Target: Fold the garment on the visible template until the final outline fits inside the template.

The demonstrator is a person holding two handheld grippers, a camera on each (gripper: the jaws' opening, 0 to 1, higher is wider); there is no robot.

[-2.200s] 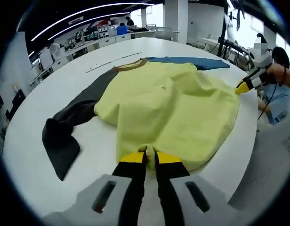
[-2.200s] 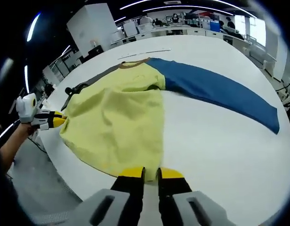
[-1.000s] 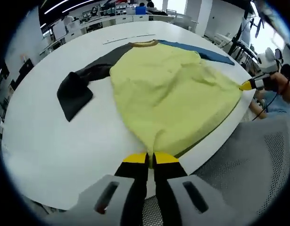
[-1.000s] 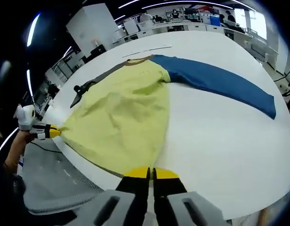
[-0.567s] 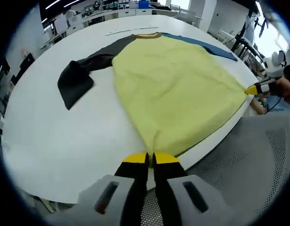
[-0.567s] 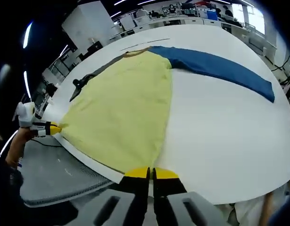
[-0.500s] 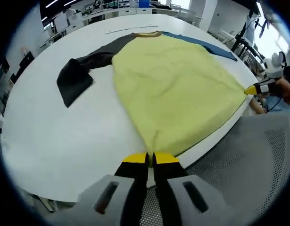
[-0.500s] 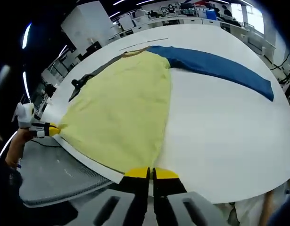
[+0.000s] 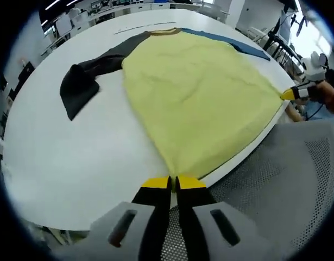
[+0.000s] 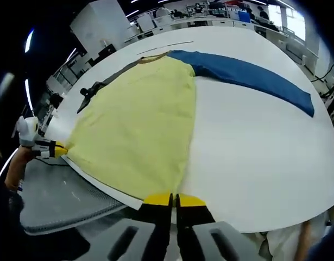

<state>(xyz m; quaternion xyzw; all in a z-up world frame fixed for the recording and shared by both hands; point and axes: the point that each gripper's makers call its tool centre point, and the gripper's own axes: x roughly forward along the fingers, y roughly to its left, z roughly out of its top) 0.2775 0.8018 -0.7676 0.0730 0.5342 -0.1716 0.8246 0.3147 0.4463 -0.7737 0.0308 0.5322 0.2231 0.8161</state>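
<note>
A yellow shirt (image 9: 194, 98) with one dark sleeve (image 9: 82, 81) and one blue sleeve (image 10: 248, 76) lies spread flat on the white table (image 9: 74, 157), its hem at the near edge. My left gripper (image 9: 172, 182) pinches one hem corner; my right gripper (image 10: 172, 199) pinches the other. A grey mesh chair (image 9: 275, 185) sits just beyond the table edge.

No readable text, labels, brands or nos. anywhere in either view.
</note>
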